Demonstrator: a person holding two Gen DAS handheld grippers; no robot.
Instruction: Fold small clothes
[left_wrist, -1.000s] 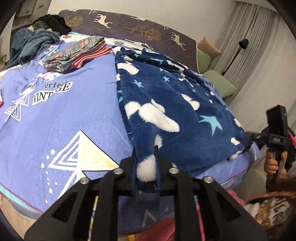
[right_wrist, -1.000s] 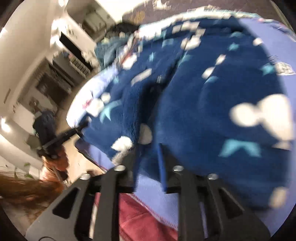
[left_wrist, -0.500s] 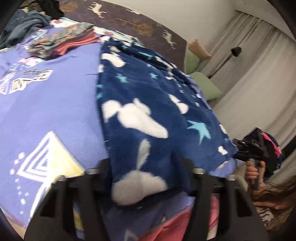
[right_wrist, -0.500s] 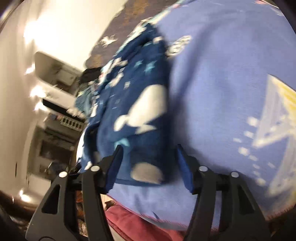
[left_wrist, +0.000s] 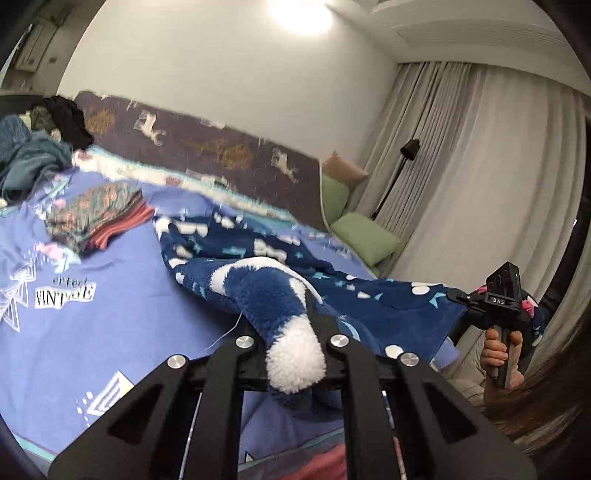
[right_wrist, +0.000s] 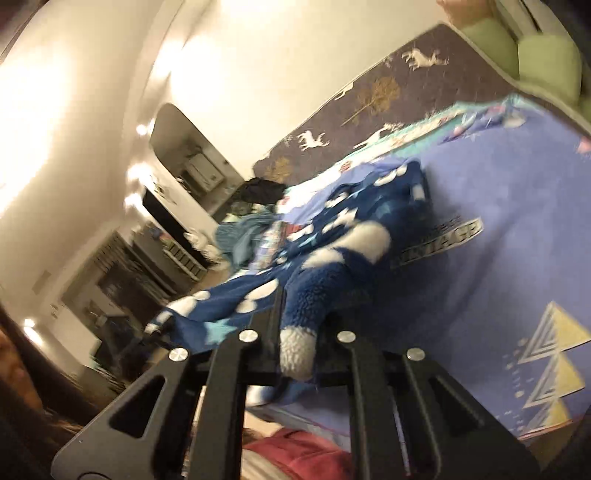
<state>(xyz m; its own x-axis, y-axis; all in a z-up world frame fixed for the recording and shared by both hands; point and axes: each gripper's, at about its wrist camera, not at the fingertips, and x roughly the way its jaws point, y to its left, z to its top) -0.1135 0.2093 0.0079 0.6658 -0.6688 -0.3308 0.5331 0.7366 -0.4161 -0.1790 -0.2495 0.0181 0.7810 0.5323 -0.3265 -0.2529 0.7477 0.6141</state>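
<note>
A fleecy dark blue garment (left_wrist: 280, 266) with white clouds and light blue stars lies on the purple bedspread (left_wrist: 110, 295). My left gripper (left_wrist: 291, 332) is shut on one near corner of it, and the fleece bunches up between the jaws. My right gripper (right_wrist: 299, 321) is shut on the other near corner of the garment (right_wrist: 325, 266). It also shows at the right of the left wrist view (left_wrist: 498, 310), held by a hand. The near edge is lifted off the bed and stretched between the two grippers.
A folded stack of patterned clothes (left_wrist: 92, 214) lies at the back left of the bed. A heap of unfolded clothes (left_wrist: 26, 162) sits at the far left corner. Green cushions (left_wrist: 362, 236) and curtains (left_wrist: 480, 177) stand to the right.
Both grippers opened over the garment's near corners, then shut on them again. They have now lifted the near edge off the bed.
</note>
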